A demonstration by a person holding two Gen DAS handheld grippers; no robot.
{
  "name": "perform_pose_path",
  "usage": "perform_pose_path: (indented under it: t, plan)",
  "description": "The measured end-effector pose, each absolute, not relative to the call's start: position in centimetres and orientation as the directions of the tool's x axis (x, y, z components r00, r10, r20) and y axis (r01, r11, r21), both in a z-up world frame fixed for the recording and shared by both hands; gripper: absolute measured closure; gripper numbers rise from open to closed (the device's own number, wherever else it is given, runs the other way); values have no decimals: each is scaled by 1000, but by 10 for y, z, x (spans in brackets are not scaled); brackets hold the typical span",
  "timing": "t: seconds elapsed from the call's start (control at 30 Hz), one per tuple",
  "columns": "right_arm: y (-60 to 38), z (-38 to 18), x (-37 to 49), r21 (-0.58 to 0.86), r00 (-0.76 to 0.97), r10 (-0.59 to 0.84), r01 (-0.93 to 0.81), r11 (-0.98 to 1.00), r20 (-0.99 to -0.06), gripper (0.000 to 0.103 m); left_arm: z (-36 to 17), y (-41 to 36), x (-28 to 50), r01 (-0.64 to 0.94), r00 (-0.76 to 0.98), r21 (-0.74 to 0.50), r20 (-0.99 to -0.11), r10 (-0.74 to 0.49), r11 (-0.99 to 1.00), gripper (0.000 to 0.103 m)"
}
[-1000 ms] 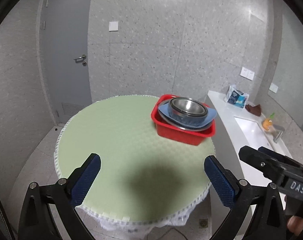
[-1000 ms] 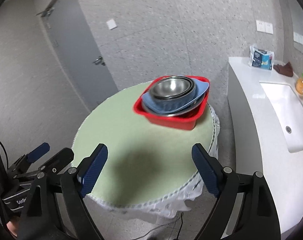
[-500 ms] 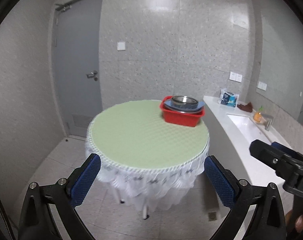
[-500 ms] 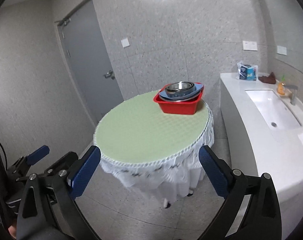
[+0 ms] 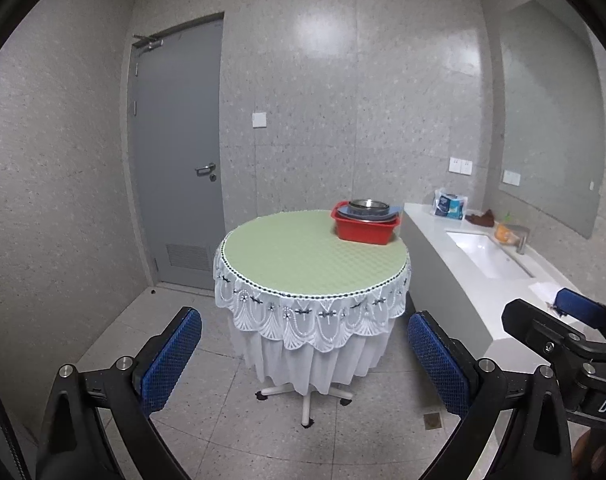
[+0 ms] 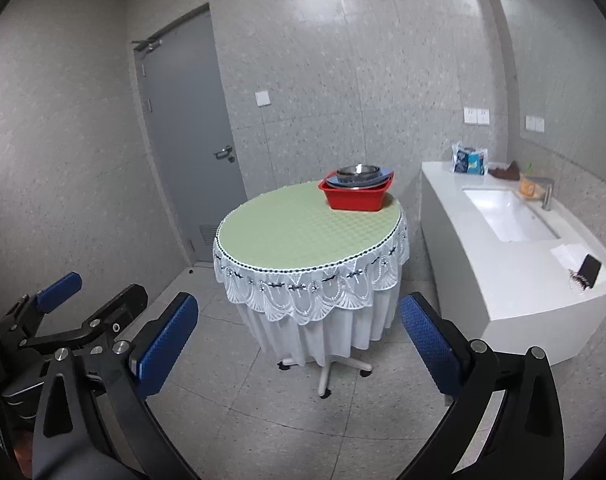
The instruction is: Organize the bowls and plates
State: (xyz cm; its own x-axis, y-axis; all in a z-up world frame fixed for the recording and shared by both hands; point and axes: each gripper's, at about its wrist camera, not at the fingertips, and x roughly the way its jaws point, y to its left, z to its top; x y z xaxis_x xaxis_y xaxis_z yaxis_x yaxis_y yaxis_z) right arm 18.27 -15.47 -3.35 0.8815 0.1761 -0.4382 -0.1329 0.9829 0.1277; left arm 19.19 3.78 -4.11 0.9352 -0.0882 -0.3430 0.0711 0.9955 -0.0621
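Observation:
A red basin (image 5: 365,232) (image 6: 357,198) stands at the far right of a round table with a green top (image 5: 311,254) (image 6: 303,232). In it lie a blue plate (image 5: 393,211) and a steel bowl (image 5: 369,204) (image 6: 357,170) stacked on top. My left gripper (image 5: 305,360) is open and empty, well back from the table above the floor. My right gripper (image 6: 299,338) is open and empty too, also away from the table. Each gripper shows at the edge of the other's view.
A white counter (image 5: 455,248) (image 6: 463,216) with a sink (image 6: 507,212) runs along the right wall, with a tissue pack (image 6: 469,160), a cloth and an orange item. A grey door (image 5: 175,160) is behind left. The table stands on a wheeled base (image 5: 305,398).
Both grippers have pulled far back from the table and lowered; the basin with the dishes now looks small and distant. Both stay open and empty.

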Motion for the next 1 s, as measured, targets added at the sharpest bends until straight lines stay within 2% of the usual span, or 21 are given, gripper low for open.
perform_pose_path:
  t: [0.33, 0.77, 1.0]
  plan:
    - [-168, -37, 85, 55, 910, 136, -124, 991, -392, 0, -48, 19, 80, 38, 944, -49, -327, -52, 998, 1]
    - [-214, -49, -33, 59, 908, 139, -126, 990, -396, 0, -55, -30, -83, -3, 941, -33, -339, -8, 999, 1]
    - [-212, -45, -69, 42, 917, 152, -147, 988, -369, 0, -51, -36, -138, -18, 955, -26, -296, 9, 1000, 1]
